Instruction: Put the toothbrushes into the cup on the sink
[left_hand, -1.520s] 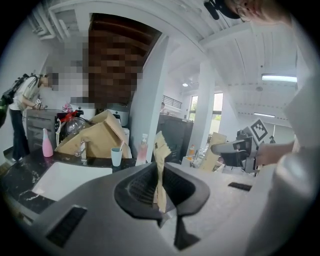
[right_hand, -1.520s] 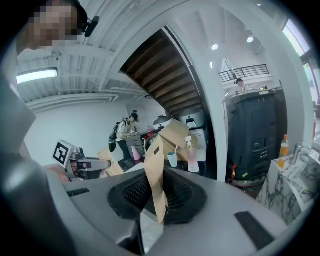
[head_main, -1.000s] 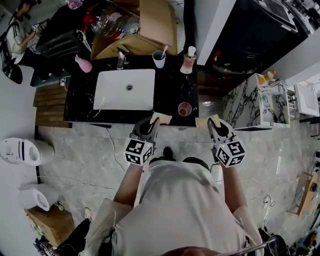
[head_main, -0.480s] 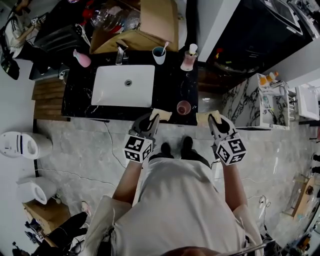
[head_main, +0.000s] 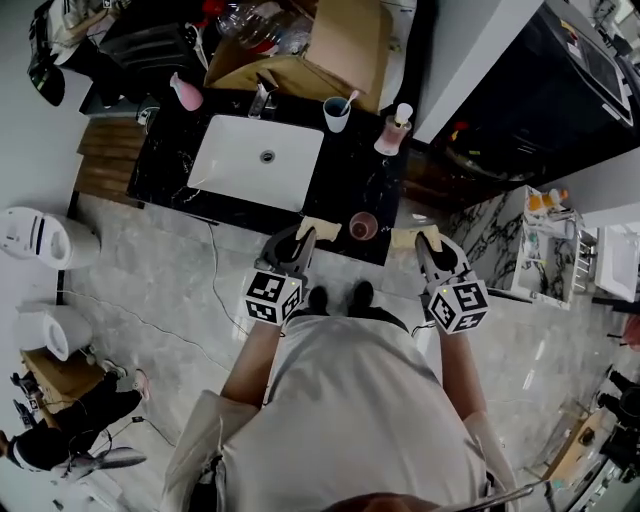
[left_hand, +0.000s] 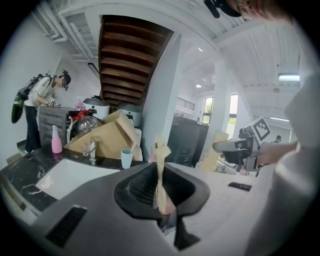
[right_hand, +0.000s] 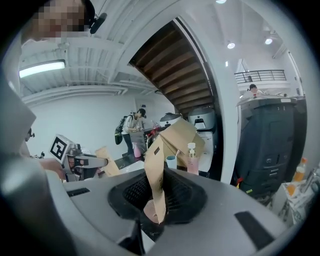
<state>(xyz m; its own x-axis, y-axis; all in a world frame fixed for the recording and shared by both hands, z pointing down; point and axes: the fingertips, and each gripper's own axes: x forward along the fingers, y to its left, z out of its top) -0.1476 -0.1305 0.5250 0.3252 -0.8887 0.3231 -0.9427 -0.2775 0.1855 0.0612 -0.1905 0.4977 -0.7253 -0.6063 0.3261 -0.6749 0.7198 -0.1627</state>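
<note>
**Head view: both grippers clamped on paper-like strips, in front of the counter**

1. Position. The person stands facing a black counter (head_main: 352, 180) with a white sink basin (head_main: 258, 160) set into it. Both grippers are held out ahead of the body at the counter's near edge, well apart from each other.

2. Left gripper (head_main: 303, 238). In the left gripper view its jaws are nearly together and pinch a thin tan strip (left_hand: 161, 167) that stands upright between the pads. The strip's ragged top rises above the jaw tips.

3. Right gripper (head_main: 425, 248). In the right gripper view its jaws are likewise nearly together, gripping a brown strip (right_hand: 156, 175) that stands upright and leans slightly. A pinkish part shows at the lower end of each strip. Whether either strip wraps a toothbrush cannot be told.

4. Cup. The light-blue cup (head_main: 337, 113) stands at the back of the counter, just right of the faucet (head_main: 262, 100) and beside a pink pump bottle (head_main: 395, 132). One toothbrush (head_main: 348, 100) already leans in it.

5. Other items. A small pinkish cup (head_main: 363, 226) sits at the counter's near edge, between the two grippers. A cardboard box (head_main: 335, 50) lies behind the counter.
</note>
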